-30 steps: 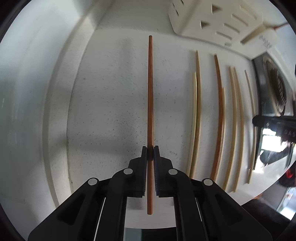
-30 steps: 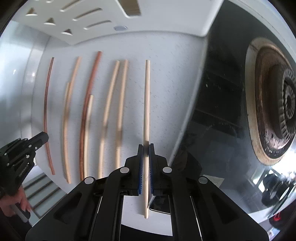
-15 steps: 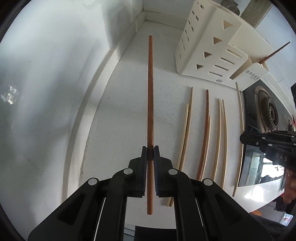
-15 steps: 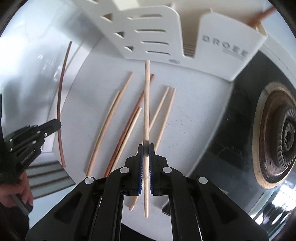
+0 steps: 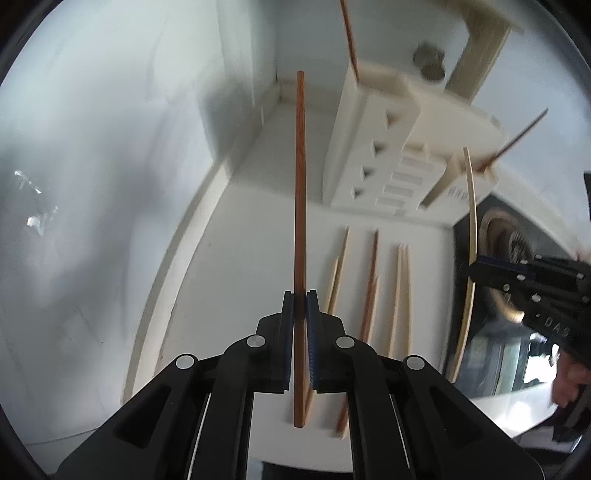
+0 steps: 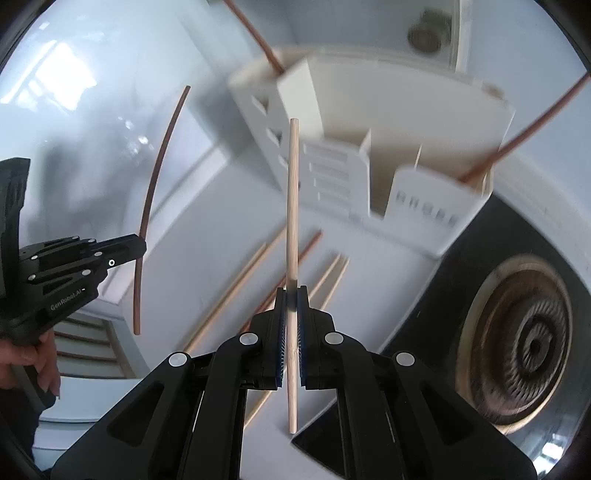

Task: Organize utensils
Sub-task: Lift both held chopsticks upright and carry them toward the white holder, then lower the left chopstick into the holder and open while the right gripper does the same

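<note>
Both grippers have risen off the table since the earlier frames, each carrying its chopstick; the white holder, then at the top edge of both views, now fills the upper centre.

Item 1: left gripper (image 5: pixel 300 295), jaws clamped narrow on the dark brown chopstick (image 5: pixel 300 206). Stick runs straight up the frame along the gripper's own line, tip near upper centre, butt hanging below the pads.

Item 2: right gripper (image 6: pixel 291 291), jaws clamped narrow on the pale chopstick (image 6: pixel 293 206). Same lie: long axis along the gripper, tip up-frame.

Item 3: white holder (image 6: pixel 417 122), open-topped, slotted sides, divided into compartments, standing on the table (image 5: pixel 236 266). In the right wrist view it sits directly beyond the pale tip; in the left wrist view it lies up and to the right of the dark tip. Judgement: the right hand is better lined up for insertion.

Item 4: 2 dark sticks already lean out of the holder, 1 at its left end (image 6: pixel 258 35), 1 at its right (image 6: pixel 532 129).

Item 5: loose chopsticks (image 5: pixel 400 295), about 6, lying side by side on the table below the holder.

Item 6: stove burner (image 6: pixel 524 343), lower right, beside the holder.

Room: open air above the holder; a wall closes the left side, and the leaning sticks narrow entry at either end.
</note>
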Motion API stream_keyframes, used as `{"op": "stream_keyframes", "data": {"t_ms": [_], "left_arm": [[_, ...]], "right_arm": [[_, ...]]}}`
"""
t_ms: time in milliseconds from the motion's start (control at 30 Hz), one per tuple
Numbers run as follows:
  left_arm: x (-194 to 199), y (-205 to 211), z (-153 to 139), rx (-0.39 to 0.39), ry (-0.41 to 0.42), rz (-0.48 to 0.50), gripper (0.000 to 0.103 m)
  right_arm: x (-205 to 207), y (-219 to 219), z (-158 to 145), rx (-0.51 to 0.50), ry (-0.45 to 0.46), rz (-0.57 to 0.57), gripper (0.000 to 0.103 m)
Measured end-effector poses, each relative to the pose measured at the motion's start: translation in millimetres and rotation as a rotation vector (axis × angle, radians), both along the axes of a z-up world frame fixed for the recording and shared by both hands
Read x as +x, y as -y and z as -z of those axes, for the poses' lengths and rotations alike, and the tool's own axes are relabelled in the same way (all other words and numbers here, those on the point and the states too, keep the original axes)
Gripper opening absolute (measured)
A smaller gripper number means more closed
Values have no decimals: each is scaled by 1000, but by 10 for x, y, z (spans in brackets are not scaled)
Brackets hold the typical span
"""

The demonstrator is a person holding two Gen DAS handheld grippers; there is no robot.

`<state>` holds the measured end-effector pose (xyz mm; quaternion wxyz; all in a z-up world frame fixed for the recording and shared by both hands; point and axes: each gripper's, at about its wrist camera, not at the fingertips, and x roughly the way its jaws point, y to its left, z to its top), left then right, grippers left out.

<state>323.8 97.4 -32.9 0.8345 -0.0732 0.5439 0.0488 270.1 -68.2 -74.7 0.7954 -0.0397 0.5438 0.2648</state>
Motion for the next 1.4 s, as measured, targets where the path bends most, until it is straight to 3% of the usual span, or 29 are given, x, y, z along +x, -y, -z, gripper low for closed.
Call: {"op": "stream_keyframes", "data": {"t_ms": [233,433,667,800,1100,1400], "left_arm": [[28,95,-393,92,168,-14,6],[231,86,-647,10,259,-3,6],[366,242,-943,37,386,39,6],[458,314,-1043,12,421,55,6],[640,409,-1191,-34,541,99,6],[807,360,-1209,-104,652,69,6]], "right_arm": [[104,136,-288,100,120,3,6],[153,268,-527,135,231,32,6],[189,311,-744,107,329,75,6],[137,322,-904,66,442,76,6],[274,478,-1119,142,498,133,6],[389,704,-1273,232,562,211,6]]}}
